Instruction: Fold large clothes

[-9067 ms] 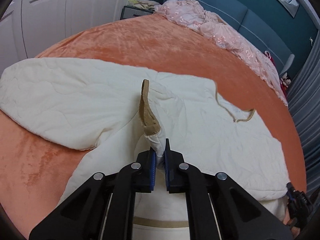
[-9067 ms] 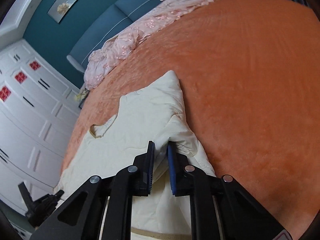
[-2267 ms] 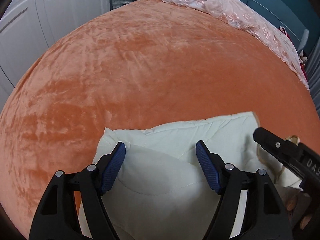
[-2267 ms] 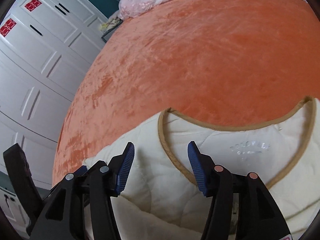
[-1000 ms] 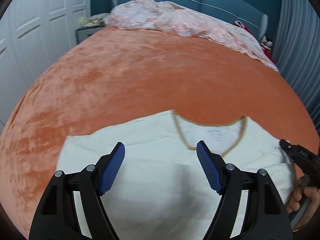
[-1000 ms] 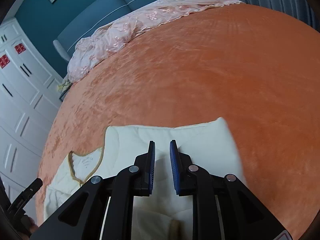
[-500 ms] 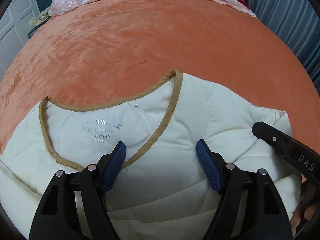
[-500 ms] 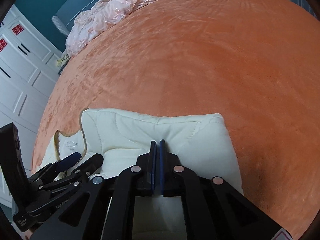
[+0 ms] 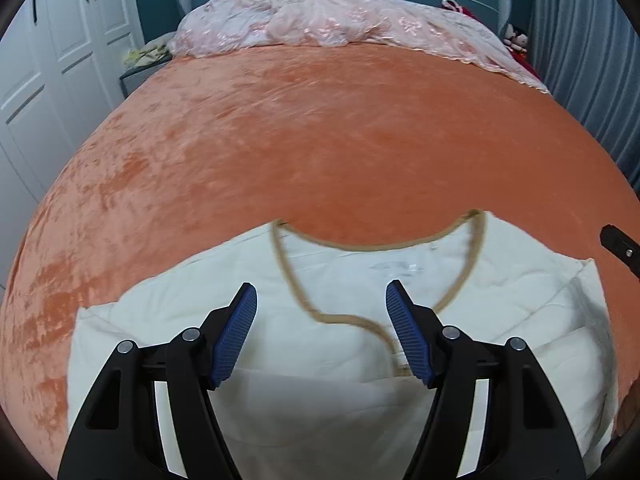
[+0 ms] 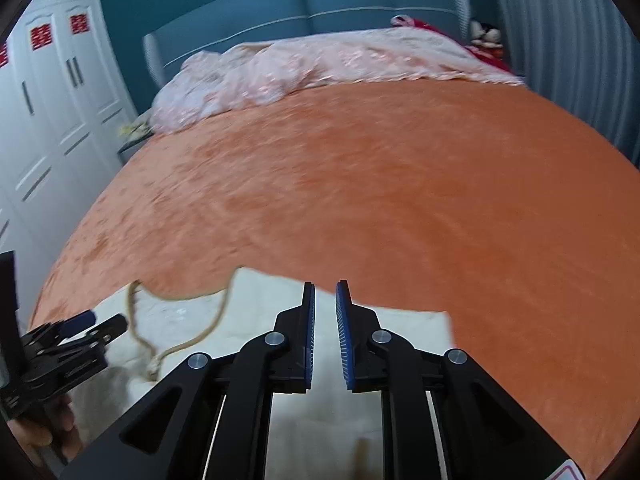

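1. Left wrist view: my left gripper hangs over the cream quilted jacket, jaws fairly wide and closing, cloth beneath them but nothing pinched; pads look clear of the fabric.
2. Right gripper has a narrow gap, jaws opening, nothing between them; it sits above the jacket's right-hand edge.
3. Jacket lies folded into a compact block at the near end of the orange bedspread, well apart from the pink quilt at the headboard.
4. Step in hand, my guess: tidy or make a last fold; I'd drop both grippers to matching corners of the near edge, bite all layers, lift level and lay forward together so the quilting doesn't skew; avoid snagging the tan neckline trim alone.
5. Orientation: collar opening points away from me toward the headboard; folded block's long axis runs side to side across the bed, roughly square to the view; near hem is hidden under the grippers.
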The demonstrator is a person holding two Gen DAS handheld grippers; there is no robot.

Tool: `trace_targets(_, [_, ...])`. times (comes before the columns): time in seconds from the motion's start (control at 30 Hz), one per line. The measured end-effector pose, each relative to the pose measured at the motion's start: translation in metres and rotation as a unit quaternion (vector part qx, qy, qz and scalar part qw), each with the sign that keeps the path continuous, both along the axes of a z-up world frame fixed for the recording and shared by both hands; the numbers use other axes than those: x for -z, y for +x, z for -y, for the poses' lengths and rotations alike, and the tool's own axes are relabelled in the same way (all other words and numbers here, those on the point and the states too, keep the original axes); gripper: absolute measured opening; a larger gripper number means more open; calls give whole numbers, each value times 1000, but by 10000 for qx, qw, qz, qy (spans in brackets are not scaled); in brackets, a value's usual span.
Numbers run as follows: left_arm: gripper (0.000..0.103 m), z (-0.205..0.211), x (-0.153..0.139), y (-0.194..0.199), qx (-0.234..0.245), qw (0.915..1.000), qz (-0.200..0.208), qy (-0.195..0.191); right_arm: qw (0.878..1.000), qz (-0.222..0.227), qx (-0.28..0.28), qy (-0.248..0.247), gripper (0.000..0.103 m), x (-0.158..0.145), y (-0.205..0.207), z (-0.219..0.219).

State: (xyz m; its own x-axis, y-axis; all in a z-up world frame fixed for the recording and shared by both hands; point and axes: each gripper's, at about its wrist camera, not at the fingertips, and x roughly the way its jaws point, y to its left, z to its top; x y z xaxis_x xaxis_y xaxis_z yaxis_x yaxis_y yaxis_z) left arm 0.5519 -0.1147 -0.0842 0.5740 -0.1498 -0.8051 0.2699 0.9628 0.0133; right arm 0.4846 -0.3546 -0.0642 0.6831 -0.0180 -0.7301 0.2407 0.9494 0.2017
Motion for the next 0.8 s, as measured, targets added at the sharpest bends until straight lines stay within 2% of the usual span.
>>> trace_targets(0.1, [65,-24,8,11,-249,9994,-185,132,9962,-393,-643,426,14,16,29,-40])
trace_targets(0.3, [65,-30,35,6,-151,9991,-176,348,9902,-942,-1009,210,14,69,58,-96])
trace_targets(0.37, [66,-29,44,5,-173,9991,-118,381,9908,-892,-1011,124,13,78,54,-99])
trace_targets(0.53, [70,-25,53,7,-252,9986,122,453,9925,-708,-884,455,6,88,49,-89])
trace_targets(0.8, [73,-24,57,6,-298,9983,254,426,9947,-586,-823,200,6,91,54,-97])
